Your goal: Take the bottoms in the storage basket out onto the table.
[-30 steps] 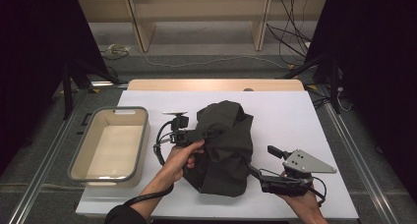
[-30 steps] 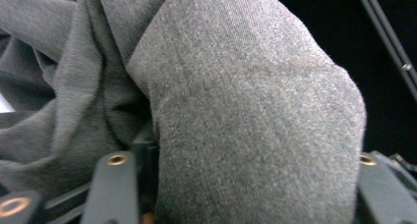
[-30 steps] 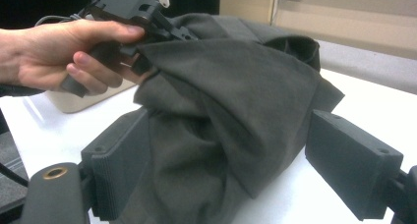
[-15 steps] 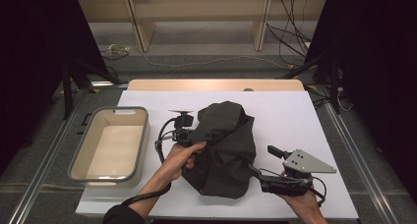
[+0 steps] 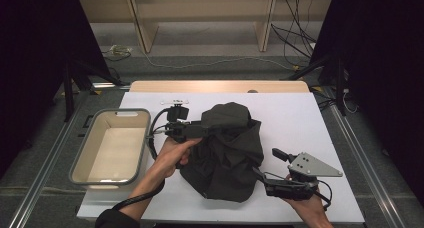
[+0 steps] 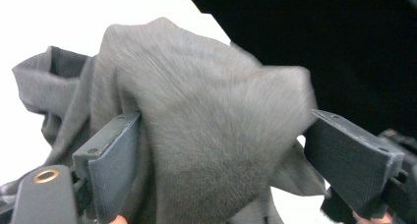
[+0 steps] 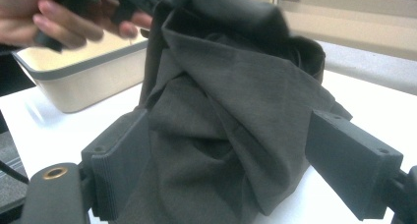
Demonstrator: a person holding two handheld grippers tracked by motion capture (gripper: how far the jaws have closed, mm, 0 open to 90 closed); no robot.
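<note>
Since a second ago my left tongs [image 5: 212, 129] rose, jaws opening, now apart with the dark cloth [image 5: 225, 153] loose between them. Right tongs [image 5: 257, 173] stand apart at its lower right edge. Cloth sits mid-table [image 5: 300, 118], heaped, long axis running near-to-far, peak at the far end. Tray [image 5: 82, 160] left; open room right.

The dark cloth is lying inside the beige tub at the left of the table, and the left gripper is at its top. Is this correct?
Not quite. The high view shows the dark cloth heaped on the white table, beside the beige tub, not inside it. The left gripper is indeed at its top.
</note>
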